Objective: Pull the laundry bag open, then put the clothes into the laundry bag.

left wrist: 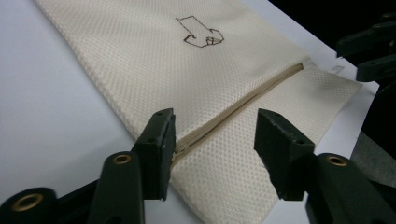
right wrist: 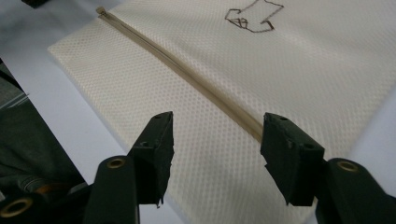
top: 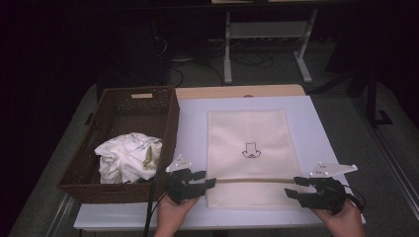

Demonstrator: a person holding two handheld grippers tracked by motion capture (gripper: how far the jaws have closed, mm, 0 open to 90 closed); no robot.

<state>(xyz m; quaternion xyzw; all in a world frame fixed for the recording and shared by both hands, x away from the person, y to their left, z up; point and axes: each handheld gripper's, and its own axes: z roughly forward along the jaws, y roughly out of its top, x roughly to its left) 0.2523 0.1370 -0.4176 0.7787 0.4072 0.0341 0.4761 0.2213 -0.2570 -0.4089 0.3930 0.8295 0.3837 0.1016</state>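
Both grippers, left gripper [top: 205, 180] and right gripper [top: 294, 188], have spread fingers at opposite ends of the zipper [top: 252, 180] on the cream mesh bag [top: 247, 133], pinching nothing.

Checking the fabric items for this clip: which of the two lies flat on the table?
The cream mesh bag with the zipper lies flat on the white table. The white printed cloth sits crumpled inside the wicker basket.

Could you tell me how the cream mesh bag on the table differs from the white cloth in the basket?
The mesh bag lies flat and smooth on the white table; the white cloth is crumpled into a heap inside the wicker basket. The mesh bag carries a zipper and a small dark drawing; the white cloth shows greenish print. Both are pale fabric.
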